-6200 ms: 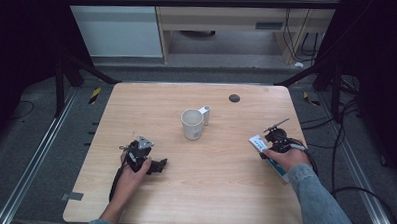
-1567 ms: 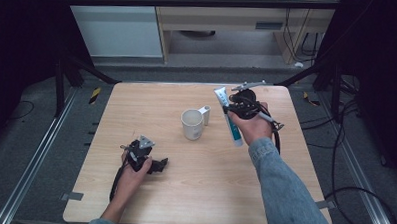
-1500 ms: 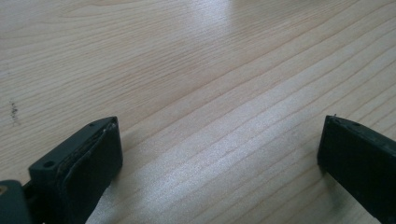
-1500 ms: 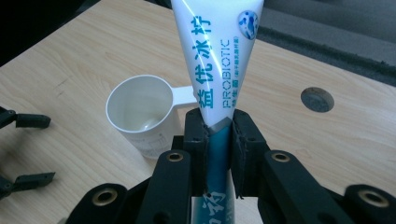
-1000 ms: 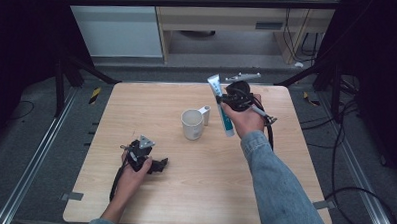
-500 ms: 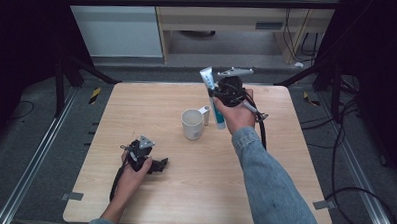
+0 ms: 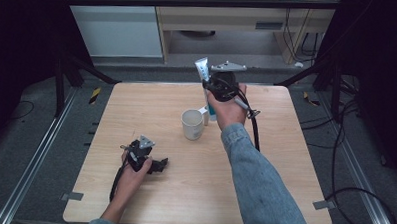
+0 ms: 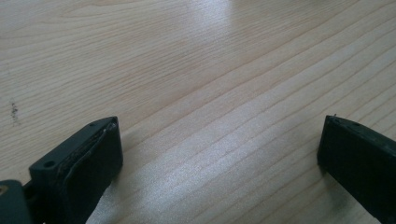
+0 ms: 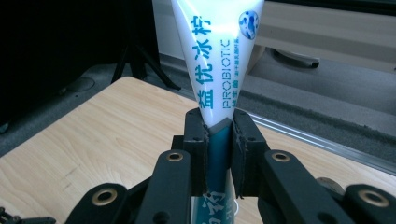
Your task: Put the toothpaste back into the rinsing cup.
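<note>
A white and teal toothpaste tube (image 7: 202,71) stands upright in the air, flat crimped end up, over the table's far middle. My right gripper (image 7: 209,90) is shut on it; in the right gripper view the pads (image 9: 194,140) pinch the tube (image 9: 215,60) where white meets teal. The tube's lower end hangs just right of and behind a cream mug (image 7: 192,125), which stands upright on the table. My left gripper (image 7: 160,165) rests on the near left of the table, held by a hand. Its jaws (image 8: 219,154) stand wide open over bare wood.
The wooden table (image 7: 295,160) has bare room on its right half and near edge. Black frame poles (image 7: 63,72) stand at both sides. A cabinet (image 7: 229,23) lies beyond the far edge. Cables (image 7: 335,147) run on the floor at right.
My right gripper has carried the tube left and a little upward, from the table's far right toward the mug. The left gripper has stayed put.
</note>
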Tool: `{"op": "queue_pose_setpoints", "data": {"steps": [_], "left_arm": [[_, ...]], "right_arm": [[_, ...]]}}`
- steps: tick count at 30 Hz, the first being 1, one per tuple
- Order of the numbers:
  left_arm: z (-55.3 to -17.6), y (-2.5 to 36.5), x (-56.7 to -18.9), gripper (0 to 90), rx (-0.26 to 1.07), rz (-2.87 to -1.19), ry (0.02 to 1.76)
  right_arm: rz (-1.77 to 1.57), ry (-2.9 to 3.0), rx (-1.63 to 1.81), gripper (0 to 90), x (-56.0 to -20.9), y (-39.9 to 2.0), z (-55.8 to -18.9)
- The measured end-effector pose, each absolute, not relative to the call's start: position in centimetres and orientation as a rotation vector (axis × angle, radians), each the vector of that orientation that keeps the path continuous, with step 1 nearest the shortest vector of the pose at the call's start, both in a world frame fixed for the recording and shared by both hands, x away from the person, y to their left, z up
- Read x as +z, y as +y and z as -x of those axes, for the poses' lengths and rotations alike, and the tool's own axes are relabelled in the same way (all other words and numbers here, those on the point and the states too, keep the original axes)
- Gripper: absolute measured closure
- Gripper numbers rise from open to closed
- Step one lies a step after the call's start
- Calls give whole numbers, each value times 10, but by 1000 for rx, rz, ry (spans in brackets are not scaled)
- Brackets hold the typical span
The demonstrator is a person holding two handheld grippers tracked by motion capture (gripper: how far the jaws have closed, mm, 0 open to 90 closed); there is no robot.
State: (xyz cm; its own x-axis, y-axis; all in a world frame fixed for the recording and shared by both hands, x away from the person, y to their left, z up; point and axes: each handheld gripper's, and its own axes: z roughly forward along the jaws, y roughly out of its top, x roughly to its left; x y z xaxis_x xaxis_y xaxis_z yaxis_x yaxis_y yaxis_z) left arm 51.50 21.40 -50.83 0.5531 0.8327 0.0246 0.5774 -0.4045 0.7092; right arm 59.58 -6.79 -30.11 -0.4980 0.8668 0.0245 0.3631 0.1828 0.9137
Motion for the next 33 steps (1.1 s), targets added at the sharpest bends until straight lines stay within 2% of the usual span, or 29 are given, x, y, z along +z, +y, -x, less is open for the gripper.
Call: {"op": "queue_pose_setpoints", "data": {"steps": [18, 33], "left_arm": [[-512, 213, -509, 0, 505, -2116, 1141], [-513, 213, -509, 0, 505, -2114, 1141]], "right_arm": [[-1132, 1842, 1391, 784, -292, -60, -599], [-1088, 1784, 1430, 784, -312, -44, -609]]}}
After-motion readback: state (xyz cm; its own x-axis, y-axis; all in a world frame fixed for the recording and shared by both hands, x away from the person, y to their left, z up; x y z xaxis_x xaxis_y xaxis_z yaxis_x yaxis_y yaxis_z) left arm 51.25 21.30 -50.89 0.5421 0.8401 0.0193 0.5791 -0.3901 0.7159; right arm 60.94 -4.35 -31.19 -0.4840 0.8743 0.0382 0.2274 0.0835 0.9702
